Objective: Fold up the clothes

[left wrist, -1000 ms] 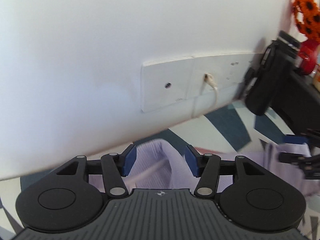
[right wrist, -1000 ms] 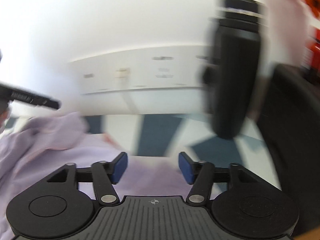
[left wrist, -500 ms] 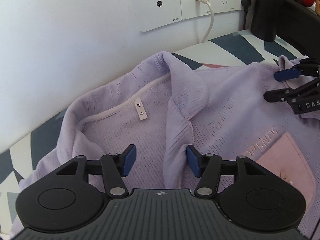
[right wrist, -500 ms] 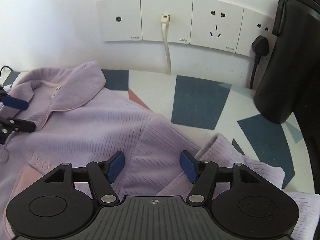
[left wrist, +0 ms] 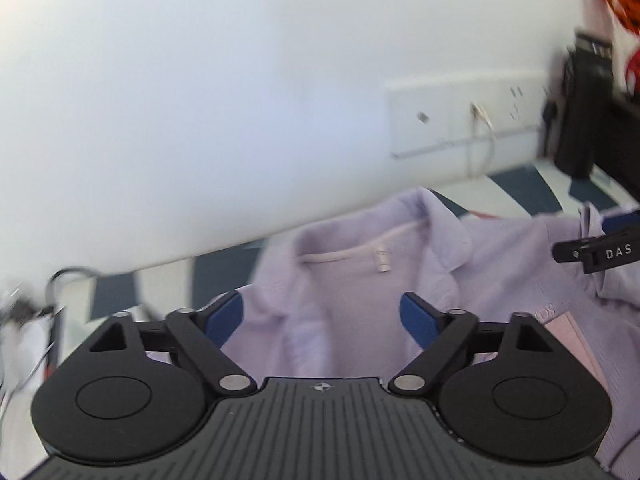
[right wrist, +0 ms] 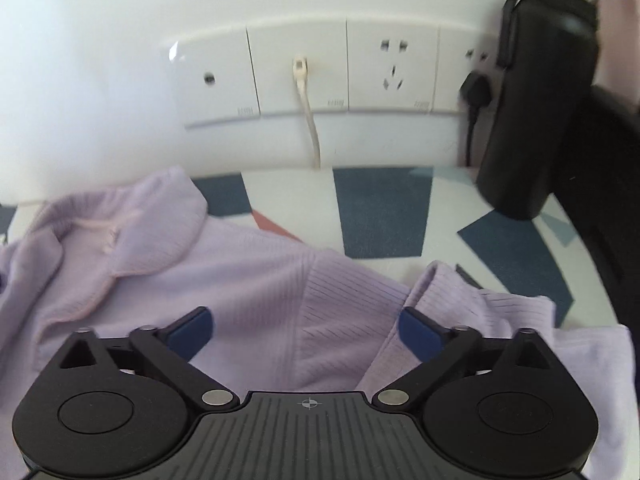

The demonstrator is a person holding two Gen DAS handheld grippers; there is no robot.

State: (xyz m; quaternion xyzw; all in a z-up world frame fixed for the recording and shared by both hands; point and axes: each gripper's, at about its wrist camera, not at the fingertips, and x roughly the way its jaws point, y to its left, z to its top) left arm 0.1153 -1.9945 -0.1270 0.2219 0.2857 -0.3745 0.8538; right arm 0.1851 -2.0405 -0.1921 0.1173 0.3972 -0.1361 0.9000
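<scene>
The blue-padded fingers [left wrist: 224,314] of the left gripper [left wrist: 322,316] stand wide apart, the jaws having just been opening, and nothing is pinched between them; below the gap lies the lilac collared shirt [left wrist: 360,292], spread on a tabletop [left wrist: 164,288] patterned in white and dark blue. In this left wrist view, which is blurred, the shirt's collar [left wrist: 436,224] is turned open toward the white wall [left wrist: 240,100], with a small white neck label [left wrist: 382,260] inside it and a pale pink chest pocket [left wrist: 568,344] at the right. The tip of the right gripper [left wrist: 596,250], black with the letters DAS, hangs over the shirt's far right part. A row of wall sockets [left wrist: 460,120] with a white cable [left wrist: 484,136] sits above the table, and a black bottle [left wrist: 580,108] stands beside them. In the right wrist view, the right gripper's [right wrist: 306,330] fingers [right wrist: 420,332] are likewise spread wide, having just been opening, and grip nothing; the ribbed shoulder and sleeve of the shirt [right wrist: 280,292] lie under and between them, the sleeve [right wrist: 472,304] bunched in folds at the right. The collar [right wrist: 132,232] lies at the left near the wall. Behind are the sockets [right wrist: 300,76], the white cable [right wrist: 308,120], a black plug [right wrist: 476,92] and the black bottle [right wrist: 536,100] standing on the tabletop [right wrist: 380,212].
</scene>
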